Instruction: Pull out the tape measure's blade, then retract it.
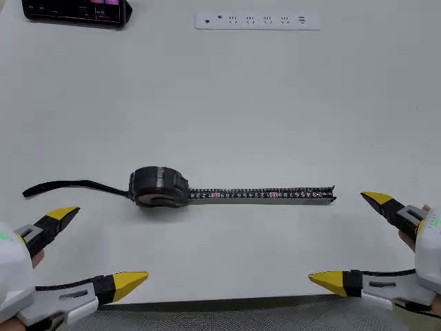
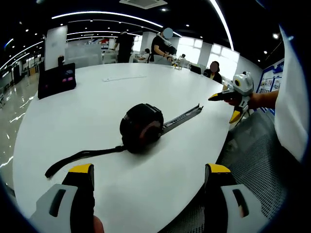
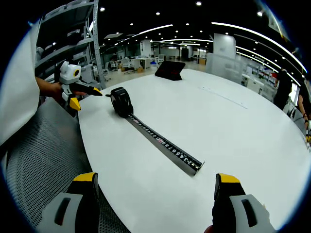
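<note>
The tape measure (image 1: 160, 187) lies on the white counter (image 1: 234, 103). Its blade (image 1: 262, 194) is drawn out flat toward the right gripper (image 1: 339, 236), and its black strap (image 1: 65, 186) trails the other way. The left gripper (image 1: 105, 244) hovers near the case, jaws spread and empty. The right gripper waits just off the blade's tip, also spread, touching nothing.
</note>
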### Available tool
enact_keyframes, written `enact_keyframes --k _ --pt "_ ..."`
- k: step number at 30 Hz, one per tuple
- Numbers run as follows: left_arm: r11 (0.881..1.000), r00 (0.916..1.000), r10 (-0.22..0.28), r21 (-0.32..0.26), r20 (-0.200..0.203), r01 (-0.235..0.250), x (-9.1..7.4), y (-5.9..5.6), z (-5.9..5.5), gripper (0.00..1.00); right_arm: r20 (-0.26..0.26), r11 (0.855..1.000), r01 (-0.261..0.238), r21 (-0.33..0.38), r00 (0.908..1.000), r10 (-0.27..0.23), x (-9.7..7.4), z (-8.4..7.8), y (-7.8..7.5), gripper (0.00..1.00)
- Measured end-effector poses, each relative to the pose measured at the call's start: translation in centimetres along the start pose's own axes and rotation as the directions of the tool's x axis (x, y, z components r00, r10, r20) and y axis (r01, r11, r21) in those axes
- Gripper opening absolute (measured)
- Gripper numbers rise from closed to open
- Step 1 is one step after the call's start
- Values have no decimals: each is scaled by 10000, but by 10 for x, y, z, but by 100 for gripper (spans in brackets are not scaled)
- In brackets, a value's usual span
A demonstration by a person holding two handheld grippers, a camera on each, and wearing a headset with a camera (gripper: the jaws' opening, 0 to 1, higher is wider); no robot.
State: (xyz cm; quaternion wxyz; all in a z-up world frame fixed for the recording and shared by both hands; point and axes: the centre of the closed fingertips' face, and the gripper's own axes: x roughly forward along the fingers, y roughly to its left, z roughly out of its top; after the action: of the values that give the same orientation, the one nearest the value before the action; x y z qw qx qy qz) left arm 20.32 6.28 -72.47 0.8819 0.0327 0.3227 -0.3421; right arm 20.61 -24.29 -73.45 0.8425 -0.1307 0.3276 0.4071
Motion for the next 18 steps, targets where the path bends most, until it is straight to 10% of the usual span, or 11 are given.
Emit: enact_keyframes --k 18 --pt "10000 10000 43 -66 -24 -43 -2 2 1 92 -228 9998 -181 -77 9996 180 0 -3 6 99"
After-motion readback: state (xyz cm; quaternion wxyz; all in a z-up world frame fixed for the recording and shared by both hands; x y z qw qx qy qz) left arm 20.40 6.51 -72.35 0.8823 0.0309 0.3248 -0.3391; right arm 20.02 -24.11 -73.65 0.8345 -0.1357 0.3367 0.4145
